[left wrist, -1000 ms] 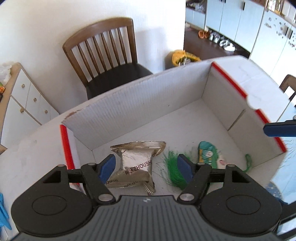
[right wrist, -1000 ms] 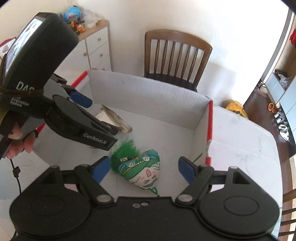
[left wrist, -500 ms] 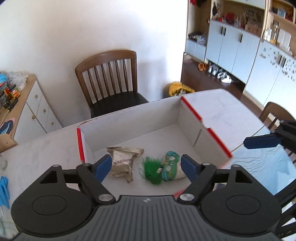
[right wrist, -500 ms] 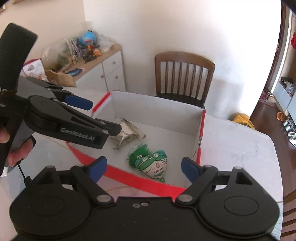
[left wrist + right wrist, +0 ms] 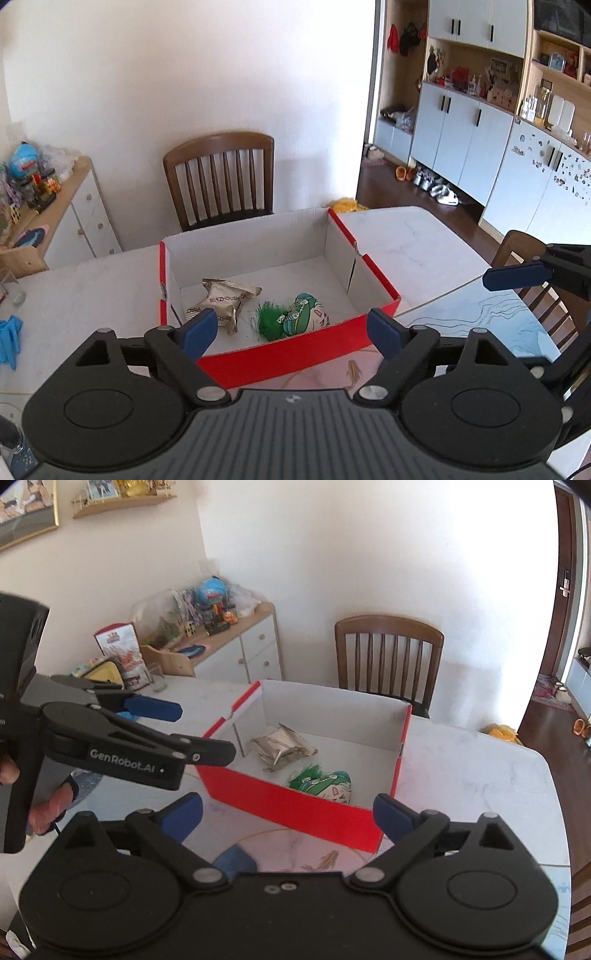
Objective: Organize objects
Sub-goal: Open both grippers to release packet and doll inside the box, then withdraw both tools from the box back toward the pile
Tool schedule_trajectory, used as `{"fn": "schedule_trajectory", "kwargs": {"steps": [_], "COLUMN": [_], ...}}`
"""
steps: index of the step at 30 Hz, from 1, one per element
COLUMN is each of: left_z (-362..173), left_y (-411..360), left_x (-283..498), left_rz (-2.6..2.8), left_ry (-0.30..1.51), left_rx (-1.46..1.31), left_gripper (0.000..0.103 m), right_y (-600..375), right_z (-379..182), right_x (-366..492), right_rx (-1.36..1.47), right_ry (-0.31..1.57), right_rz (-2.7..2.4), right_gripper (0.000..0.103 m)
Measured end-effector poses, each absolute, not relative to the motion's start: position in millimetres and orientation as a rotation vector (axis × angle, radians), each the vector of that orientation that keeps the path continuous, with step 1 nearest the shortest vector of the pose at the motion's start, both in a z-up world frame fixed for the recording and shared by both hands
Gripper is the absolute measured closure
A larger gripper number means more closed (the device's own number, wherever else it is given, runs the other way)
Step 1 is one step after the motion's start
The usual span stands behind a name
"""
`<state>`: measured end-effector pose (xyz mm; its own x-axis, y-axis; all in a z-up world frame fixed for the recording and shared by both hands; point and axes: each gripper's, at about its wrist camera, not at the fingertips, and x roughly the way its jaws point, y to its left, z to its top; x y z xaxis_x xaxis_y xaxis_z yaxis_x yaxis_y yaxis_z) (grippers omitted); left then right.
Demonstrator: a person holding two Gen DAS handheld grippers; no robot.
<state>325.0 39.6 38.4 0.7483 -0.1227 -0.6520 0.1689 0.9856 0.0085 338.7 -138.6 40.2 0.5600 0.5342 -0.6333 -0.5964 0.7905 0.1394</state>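
Both grippers, left [image 5: 288, 330] and right [image 5: 288, 818], are backing up from the box [image 5: 295, 354], jaws just widening, empty; packet [image 5: 221, 301] and toy [image 5: 295, 319] lying inside, apparently delivered.

wooden chair [image 5: 221, 181], white sideboard [image 5: 240, 653], blue glove [image 5: 9, 341]

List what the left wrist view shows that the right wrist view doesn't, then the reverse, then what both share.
Only the left wrist view: blue-grey cabinets along the far wall, shoes on the floor, blue gloves on the table.

Only the right wrist view: a framed picture, a wall shelf, a door, and the hand holding the left gripper.

Both: the red box holding a foil snack packet and a green-haired plush toy, the wooden chair, the white sideboard.
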Motion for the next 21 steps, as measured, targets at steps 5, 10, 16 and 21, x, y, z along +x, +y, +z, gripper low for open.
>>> {"fn": "schedule_trajectory", "kwargs": {"steps": [5, 10, 16, 21], "left_z": [43.0, 43.3, 38.3, 26.9], "left_y": [36.8, 36.0, 33.3, 37.1], "left_x": [299.2, 273.9, 244.3, 224.8], "left_rz": [-0.166, -0.203, -0.211, -0.191], "left_ry": [0.680, 0.652, 0.623, 0.611], "left_rx": [0.061, 0.032, 0.033, 0.010], "left_gripper": [0.005, 0.002, 0.000, 0.000], "right_y": [-150.6, -156.7, -166.8, -172.6], "right_z": [44.5, 46.2, 47.2, 41.6], "right_x": [321.9, 308.5, 290.3, 275.9], "right_rx": [-0.073, -0.064, -0.038, -0.024], "right_ry": [0.683, 0.666, 0.645, 0.638], "right_rz": [0.691, 0.702, 0.721, 0.734], "right_gripper": [0.001, 0.001, 0.001, 0.001]}}
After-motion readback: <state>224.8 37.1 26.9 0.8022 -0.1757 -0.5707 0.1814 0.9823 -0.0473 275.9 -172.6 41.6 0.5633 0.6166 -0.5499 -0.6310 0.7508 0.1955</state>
